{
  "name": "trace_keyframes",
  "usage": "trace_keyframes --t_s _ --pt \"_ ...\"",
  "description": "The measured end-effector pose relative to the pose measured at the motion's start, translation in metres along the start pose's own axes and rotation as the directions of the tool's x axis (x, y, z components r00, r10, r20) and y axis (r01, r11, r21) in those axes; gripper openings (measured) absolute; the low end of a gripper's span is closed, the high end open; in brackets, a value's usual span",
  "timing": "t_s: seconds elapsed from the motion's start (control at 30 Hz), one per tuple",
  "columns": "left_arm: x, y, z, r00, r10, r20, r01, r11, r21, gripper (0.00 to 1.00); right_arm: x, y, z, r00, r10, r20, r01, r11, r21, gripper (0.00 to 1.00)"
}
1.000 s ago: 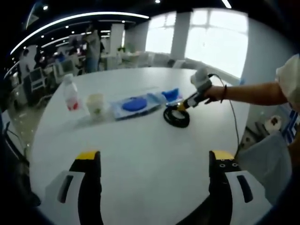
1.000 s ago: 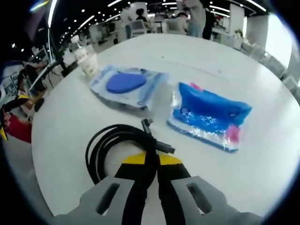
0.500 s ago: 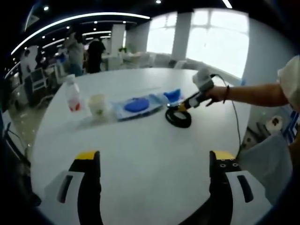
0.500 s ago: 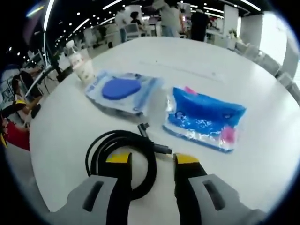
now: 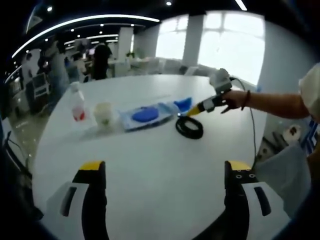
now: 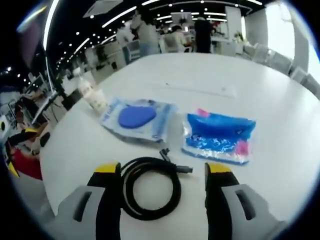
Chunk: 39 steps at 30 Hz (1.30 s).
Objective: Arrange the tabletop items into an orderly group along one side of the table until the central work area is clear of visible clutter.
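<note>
While right gripper hovers jaws apart above cable, cable lies coiled on table, touching neither jaw. Blue pouch and clear packet just beyond; cup and bottle further along. Left gripper jaws wide apart, holding nothing.
</note>
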<state>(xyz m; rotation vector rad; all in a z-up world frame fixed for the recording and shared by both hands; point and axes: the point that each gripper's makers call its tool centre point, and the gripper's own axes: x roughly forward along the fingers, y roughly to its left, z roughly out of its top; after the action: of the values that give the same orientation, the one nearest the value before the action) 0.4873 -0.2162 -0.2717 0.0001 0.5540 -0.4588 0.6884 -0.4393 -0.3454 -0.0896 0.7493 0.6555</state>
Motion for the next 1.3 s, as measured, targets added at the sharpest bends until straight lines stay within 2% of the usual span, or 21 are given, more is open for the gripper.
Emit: trace_keyframes --t_s 0.4,0.7,1.0,1.3 --pt "-0.004 0.01 0.009 1.0 0.018 0.024 -0.018 1.0 -0.005 0.96 -0.035 0.021 0.017 0.995 0.016 0.096 -0.016 1.0 0.0 0.88" --pt "-0.006 0.012 0.012 0.999 0.026 0.027 -0.026 1.0 0.0 0.97 -0.064 0.036 0.018 0.991 0.034 0.131 -0.034 0.999 -0.002 0.99" --pt "-0.01 0.01 0.014 0.999 0.025 0.036 -0.025 1.0 0.008 0.98 -0.094 0.055 0.016 0.985 0.032 0.171 -0.03 0.999 -0.018 0.99" --pt "-0.016 0.009 0.017 0.999 0.024 0.047 -0.025 1.0 0.019 0.98 -0.124 0.082 0.02 0.97 0.046 0.237 -0.034 0.998 -0.055 0.99"
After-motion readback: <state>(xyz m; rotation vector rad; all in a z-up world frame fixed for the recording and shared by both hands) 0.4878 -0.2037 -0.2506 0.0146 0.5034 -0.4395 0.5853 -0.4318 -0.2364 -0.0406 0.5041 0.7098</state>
